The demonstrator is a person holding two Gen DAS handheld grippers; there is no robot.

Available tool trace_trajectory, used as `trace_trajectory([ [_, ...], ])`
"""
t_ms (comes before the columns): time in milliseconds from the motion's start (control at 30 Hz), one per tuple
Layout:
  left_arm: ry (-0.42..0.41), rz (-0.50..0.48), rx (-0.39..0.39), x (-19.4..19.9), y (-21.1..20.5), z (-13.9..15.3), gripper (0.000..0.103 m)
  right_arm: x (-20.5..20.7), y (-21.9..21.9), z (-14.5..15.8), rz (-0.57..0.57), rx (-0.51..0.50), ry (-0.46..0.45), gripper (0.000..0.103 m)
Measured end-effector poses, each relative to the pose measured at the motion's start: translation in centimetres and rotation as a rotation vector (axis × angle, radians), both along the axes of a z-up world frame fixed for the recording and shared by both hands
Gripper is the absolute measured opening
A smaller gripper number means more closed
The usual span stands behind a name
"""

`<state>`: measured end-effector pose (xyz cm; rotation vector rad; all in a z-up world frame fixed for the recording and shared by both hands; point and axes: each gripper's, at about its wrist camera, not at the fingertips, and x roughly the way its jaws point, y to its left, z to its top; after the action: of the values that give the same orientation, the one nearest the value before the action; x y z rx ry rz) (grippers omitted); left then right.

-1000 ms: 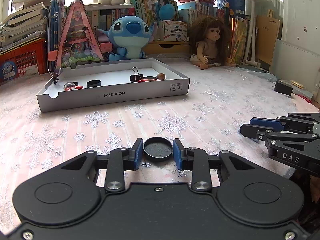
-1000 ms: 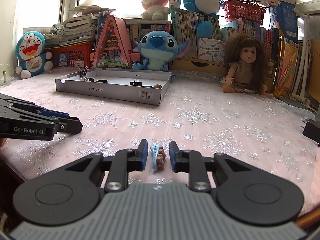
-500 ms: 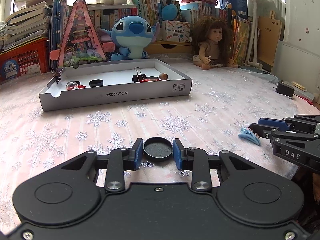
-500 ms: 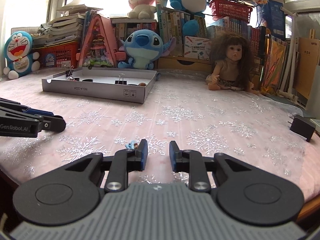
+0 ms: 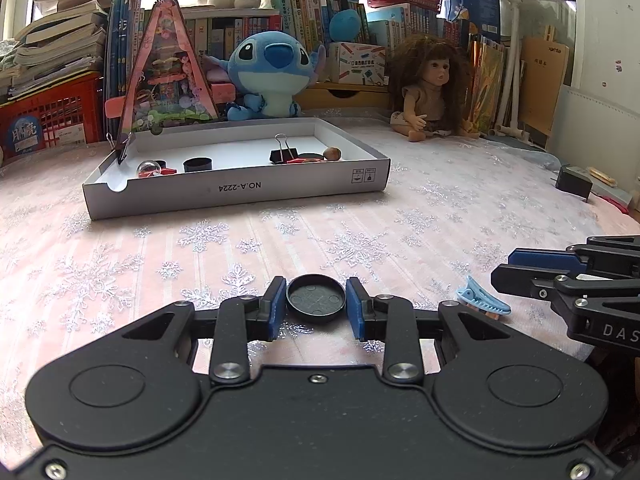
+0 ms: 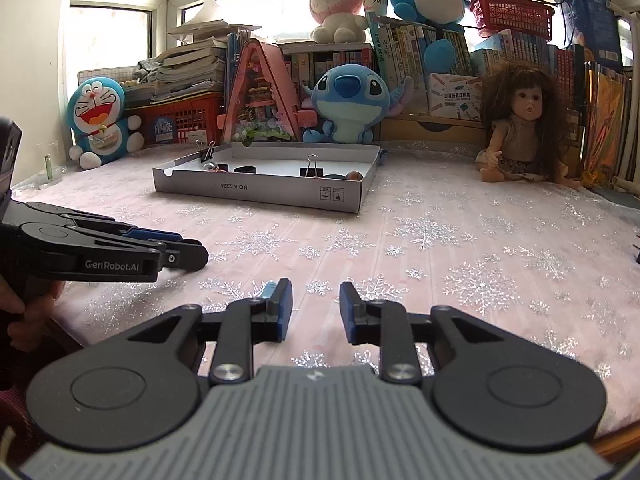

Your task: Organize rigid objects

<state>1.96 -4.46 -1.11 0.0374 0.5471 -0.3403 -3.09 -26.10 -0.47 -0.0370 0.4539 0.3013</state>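
Carrying the black cap to the box while the right tool is letting go

The left tool (image 5: pixel 316 310) is gripping a round black cap (image 5: pixel 315 298) between nearly closed pads; keep it level. The right tool (image 6: pixel 315 306) is opening, empty, the blue hair clip (image 5: pixel 482 300) lying just beside it on the worktop (image 5: pixel 360 232). Farther off, the white box (image 5: pixel 236 190) is waiting.

The tabletop (image 5: pixel 360 240) is covered by a pink cloth printed with silver snowflakes. A shallow white box (image 5: pixel 236 190) is set toward its far side. A blue hair clip (image 5: pixel 482 300) lies near the front edge, and 1 black adapter (image 5: pixel 573 183) sits at the right.
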Motion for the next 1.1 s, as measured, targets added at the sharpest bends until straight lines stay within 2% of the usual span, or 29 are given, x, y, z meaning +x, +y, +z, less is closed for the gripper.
trace_trajectory([
  [100, 0.000, -0.001, 0.000, 0.0, 0.0, 0.0, 0.030, -0.3, -0.2, 0.1, 0.045, 0.007, 0.020, 0.039],
  [133, 0.001, -0.001, 0.000, 0.0, 0.0, 0.0, 0.030, -0.3, -0.1, 0.1, 0.068, 0.006, 0.030, 0.046],
  [167, 0.001, 0.000, 0.000, 0.0, 0.0, 0.0, 0.030, -0.4, 0.1, 0.1, 0.098, -0.001, 0.042, 0.048],
  [267, 0.000, -0.001, 0.001, 0.0, 0.0, 0.0, 0.030, -0.8, 1.3, -0.3, 0.131, -0.085, 0.041, 0.049],
  [333, 0.001, 0.000, 0.000, 0.0, 0.0, 0.0, 0.030, -0.8, 1.4, -0.5, 0.113, -0.121, 0.036, 0.049],
  [633, 0.000, 0.003, -0.002, 0.0, 0.1, -0.1, 0.030, 0.5, -0.2, -0.5, -0.042, -0.151, 0.045, 0.050],
  [733, 0.002, 0.007, -0.006, 0.0, 0.2, -0.1, 0.030, 0.4, -0.5, -0.3, -0.021, -0.099, 0.046, 0.050],
  [867, 0.000, 0.023, -0.015, 0.1, 0.3, 0.0, 0.030, 0.1, -0.8, -0.2, 0.042, 0.066, 0.052, 0.058],
  [967, -0.003, 0.039, -0.021, 0.0, 0.4, 0.1, 0.030, 0.2, -0.1, -0.5, -0.007, 0.097, 0.028, 0.060],
  [1033, -0.006, 0.045, -0.020, -0.1, 0.3, 0.1, 0.030, 0.3, 0.2, -0.7, -0.051, 0.125, 0.007, 0.067],
  [1100, -0.008, 0.050, -0.019, -0.1, 0.3, 0.2, 0.030, 0.4, 0.7, -0.9, -0.065, 0.125, -0.001, 0.067],
])
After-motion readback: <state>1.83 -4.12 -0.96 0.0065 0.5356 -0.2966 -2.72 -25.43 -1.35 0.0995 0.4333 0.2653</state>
